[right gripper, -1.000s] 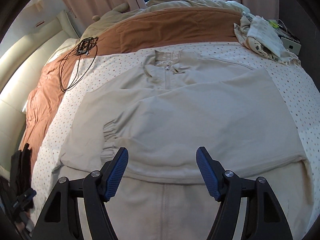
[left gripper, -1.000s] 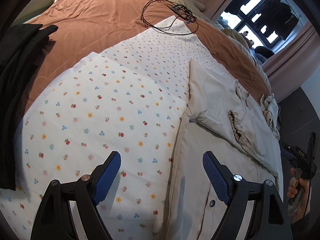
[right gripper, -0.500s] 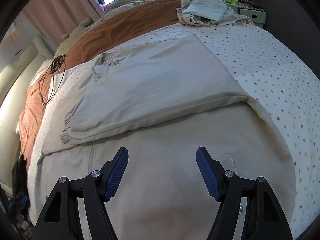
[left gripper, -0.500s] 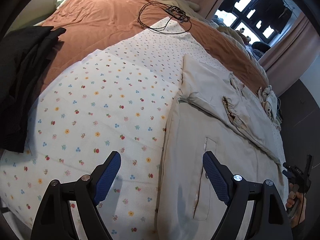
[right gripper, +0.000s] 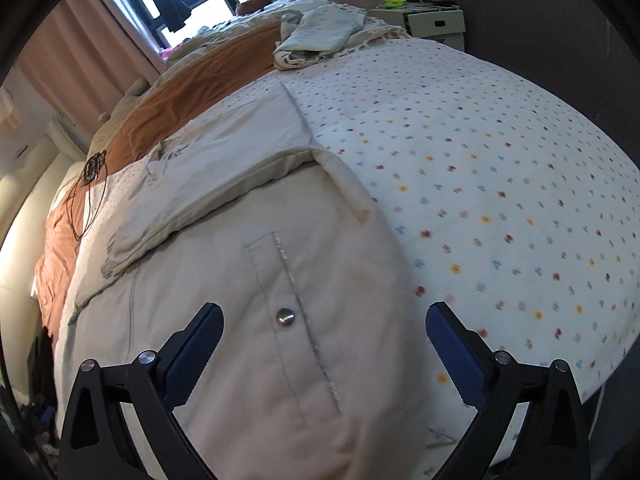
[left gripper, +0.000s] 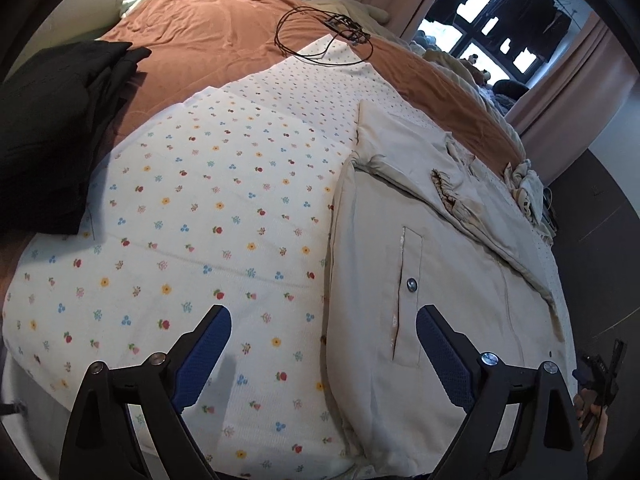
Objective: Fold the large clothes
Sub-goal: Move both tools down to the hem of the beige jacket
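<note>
Lying flat on floral sheet (left gripper: 208,216): beige jacket (left gripper: 440,280), sleeves folded across its upper part. Left gripper (left gripper: 323,354): jaws spread, holding nothing, jacket's side edge between them, snap pocket (left gripper: 408,296) ahead of right jaw. Right gripper (right gripper: 324,350): jaws spread, empty, snap (right gripper: 285,316) between them. Black garment (left gripper: 44,128) far left of left jaws; cable (left gripper: 320,36) far ahead.

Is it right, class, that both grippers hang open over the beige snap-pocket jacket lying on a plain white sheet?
Not quite. The sheet is white with small coloured flowers, as the left wrist view shows. The left gripper and right gripper do hang open over the beige jacket.
</note>
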Demonstrator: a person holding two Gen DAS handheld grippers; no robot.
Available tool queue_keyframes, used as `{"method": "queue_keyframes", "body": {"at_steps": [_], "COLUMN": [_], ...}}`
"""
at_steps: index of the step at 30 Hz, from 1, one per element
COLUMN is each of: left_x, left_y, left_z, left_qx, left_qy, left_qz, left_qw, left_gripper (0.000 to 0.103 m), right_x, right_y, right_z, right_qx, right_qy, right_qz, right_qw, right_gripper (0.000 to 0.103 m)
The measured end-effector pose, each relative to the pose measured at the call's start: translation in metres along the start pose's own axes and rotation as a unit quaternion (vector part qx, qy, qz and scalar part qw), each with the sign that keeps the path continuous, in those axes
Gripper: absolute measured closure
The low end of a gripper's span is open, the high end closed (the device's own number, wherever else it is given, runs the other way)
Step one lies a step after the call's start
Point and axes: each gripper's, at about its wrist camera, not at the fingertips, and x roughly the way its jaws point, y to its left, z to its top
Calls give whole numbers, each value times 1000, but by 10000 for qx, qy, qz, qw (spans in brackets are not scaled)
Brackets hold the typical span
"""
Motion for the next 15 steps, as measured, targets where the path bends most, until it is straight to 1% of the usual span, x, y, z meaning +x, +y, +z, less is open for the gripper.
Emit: {"method": "queue_keyframes", "body": {"at_steps": [2, 7, 10, 13, 14, 15], "left_x": [-3, -8, -12, -15, -15, -15], "left_y": [2, 6, 7, 7, 7, 9], "left_z": [-10, -35, -47, -57, -60, -63], "left_qx": [-19, -29, -51, 44, 60, 48], "left_qy": [14, 41, 65, 81, 99, 117], "left_qz": [-64, -287, -455, -538, -562, -601], "left_qw": [10000, 9996, 9989, 9985, 9984, 9981], "left_gripper": [8, 8, 10, 19, 23, 24], "right_x": [-10, -33, -43, -47, -46, -45], "right_y": [-18, -52, -66, -74, -76, -78], "right_z": [-13, -46, -61, -74, -78, -83], "right_qx": [91, 228, 398, 544, 589, 628], "right_qy": [-78, -238, -330, -303, -270, -239], "right_qz": [-44, 144, 454, 972, 1094, 1155], "right_qw": [9999, 9994, 9976, 9933, 9919, 9910], "right_gripper": [1, 2, 4, 14, 17, 18]}}
